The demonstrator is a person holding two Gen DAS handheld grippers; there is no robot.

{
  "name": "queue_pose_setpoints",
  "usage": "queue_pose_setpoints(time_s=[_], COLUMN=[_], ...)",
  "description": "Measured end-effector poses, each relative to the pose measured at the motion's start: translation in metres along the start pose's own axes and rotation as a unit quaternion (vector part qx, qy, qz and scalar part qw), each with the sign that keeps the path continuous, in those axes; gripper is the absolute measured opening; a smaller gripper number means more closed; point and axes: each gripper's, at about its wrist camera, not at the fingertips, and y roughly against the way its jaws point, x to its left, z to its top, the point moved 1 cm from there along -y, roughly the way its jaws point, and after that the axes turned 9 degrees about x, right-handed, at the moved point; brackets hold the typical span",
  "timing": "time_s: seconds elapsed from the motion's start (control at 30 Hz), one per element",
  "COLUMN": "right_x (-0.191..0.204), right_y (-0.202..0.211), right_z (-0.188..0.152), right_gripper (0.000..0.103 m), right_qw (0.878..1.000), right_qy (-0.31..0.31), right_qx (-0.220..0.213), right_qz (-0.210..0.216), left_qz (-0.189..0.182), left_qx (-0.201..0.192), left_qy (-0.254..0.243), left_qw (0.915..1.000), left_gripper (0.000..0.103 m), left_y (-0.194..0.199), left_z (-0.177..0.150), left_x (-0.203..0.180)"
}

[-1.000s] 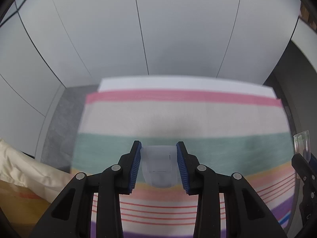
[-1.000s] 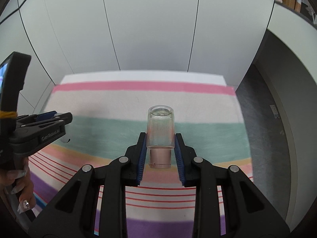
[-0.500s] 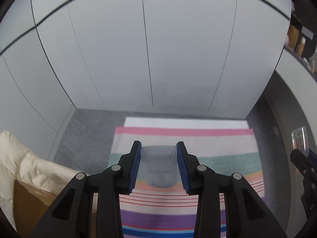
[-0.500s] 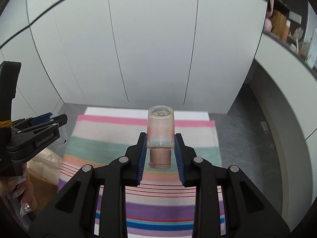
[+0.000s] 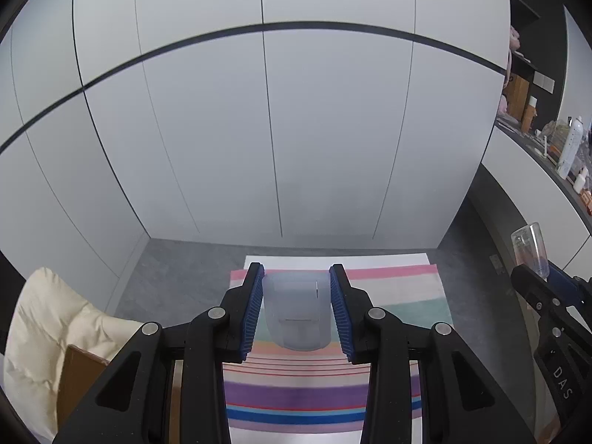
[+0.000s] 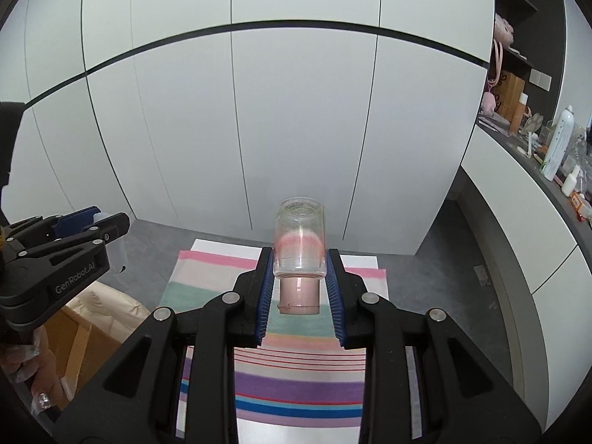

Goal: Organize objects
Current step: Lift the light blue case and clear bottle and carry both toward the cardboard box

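White cabinets point(image 6: 296, 129) behind; clear bottle point(image 6: 299, 238), apparently inverted, clamped.

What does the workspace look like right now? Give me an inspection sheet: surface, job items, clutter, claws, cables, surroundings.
Surface: striped cloth far below both claws, nothing lying on its visible part.
Job items: frosted cap in the left claw; clear bottle, pink neck toward the camera, in the right claw.
Clutter: cream cushion over a cardboard box left of the cloth.
Claws: left claw shut on the cap; right claw shut on the bottle.
Cables: nothing seen.
Surroundings: white cabinet doors ahead, grey floor, crowded shelf at right.
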Motion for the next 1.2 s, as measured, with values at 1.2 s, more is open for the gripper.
queue_pose_setpoints(time_s=[1.2], right_x=[-0.005], right_y=[0.091], right_z=[-0.127], right_gripper=[0.028], right_qw=[1.000], right_qy=[-0.022], right_qx=[0.011], right_qz=[-0.001], left_qz=[-0.007], left_qx=[-0.041], left_qy=[-0.041], left_qw=[0.9983], left_gripper=[0.037], left_y=[0.106], left_z=[-0.157], left_x=[0.016])
